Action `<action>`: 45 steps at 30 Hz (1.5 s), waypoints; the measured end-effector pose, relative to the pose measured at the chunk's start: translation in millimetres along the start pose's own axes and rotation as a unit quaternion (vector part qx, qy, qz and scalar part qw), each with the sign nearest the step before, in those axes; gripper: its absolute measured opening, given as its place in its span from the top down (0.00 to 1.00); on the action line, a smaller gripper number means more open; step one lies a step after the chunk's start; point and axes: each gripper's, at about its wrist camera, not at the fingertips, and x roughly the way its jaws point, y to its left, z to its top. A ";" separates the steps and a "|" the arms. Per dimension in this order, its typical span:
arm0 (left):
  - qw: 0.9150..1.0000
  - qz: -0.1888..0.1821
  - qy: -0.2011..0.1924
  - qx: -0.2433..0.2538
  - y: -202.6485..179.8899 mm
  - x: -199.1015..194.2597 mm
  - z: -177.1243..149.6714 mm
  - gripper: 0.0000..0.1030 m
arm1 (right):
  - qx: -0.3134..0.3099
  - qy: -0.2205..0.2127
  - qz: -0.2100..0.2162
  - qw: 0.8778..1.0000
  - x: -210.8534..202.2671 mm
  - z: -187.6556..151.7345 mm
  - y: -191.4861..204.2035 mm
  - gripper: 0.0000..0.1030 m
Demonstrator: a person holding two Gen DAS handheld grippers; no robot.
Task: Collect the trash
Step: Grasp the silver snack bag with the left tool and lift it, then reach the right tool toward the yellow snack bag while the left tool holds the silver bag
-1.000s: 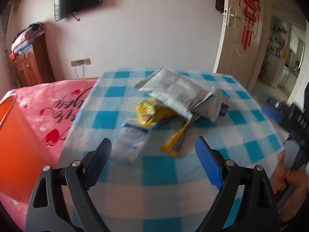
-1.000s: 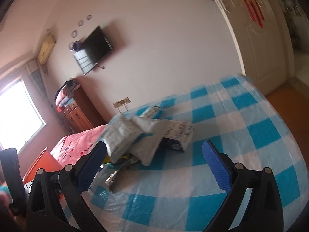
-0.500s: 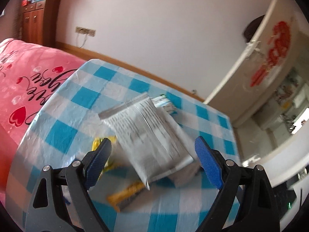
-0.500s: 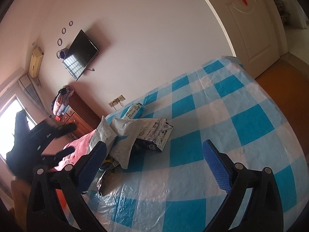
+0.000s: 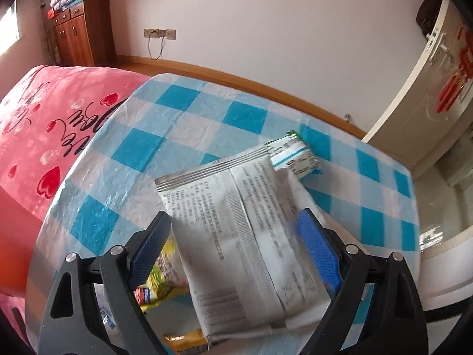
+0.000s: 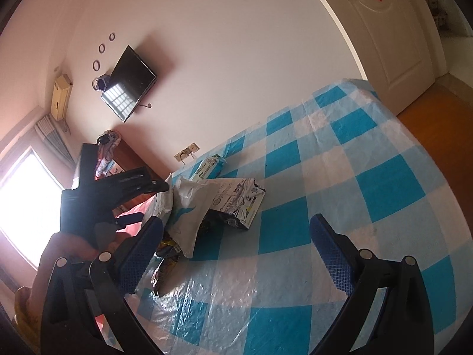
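Observation:
A pile of wrappers lies on the blue-and-white checked tablecloth. On top is a large silver printed packet. A white-and-teal packet lies behind it, and yellow wrappers lie under its left side. My left gripper is open, its blue pads either side of the silver packet, just above it. My right gripper is open and empty over bare cloth to the right of the pile. The left gripper shows in the right wrist view at the pile's left.
A pink heart-print blanket lies left of the table. An orange container stands at the near left edge. A wooden cabinet is at the back left, a white door at the right. The tablecloth stretches right of the pile.
My left gripper has moved forward and down over the pile, so the silver packet now lies between its open fingers. My right gripper has drawn back slightly and stays open.

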 end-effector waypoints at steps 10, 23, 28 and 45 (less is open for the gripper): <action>1.000 0.010 -0.017 0.018 -0.8 0.0 -6.6 0.26 | 0.009 0.019 0.012 1.000 10.4 1.0 -6.0 0.05; 0.996 -0.061 -0.002 0.061 6.6 -36.1 -50.6 0.38 | -0.012 0.034 0.014 0.999 20.7 -2.9 1.1 0.05; 0.994 -0.087 -0.002 0.061 29.6 -52.9 -64.6 0.39 | -0.037 0.042 0.008 0.998 24.1 -6.2 10.6 0.05; 0.990 -0.134 -0.031 0.031 146.7 -85.3 -90.3 0.40 | -0.051 0.108 0.051 0.992 50.9 -44.9 64.4 0.38</action>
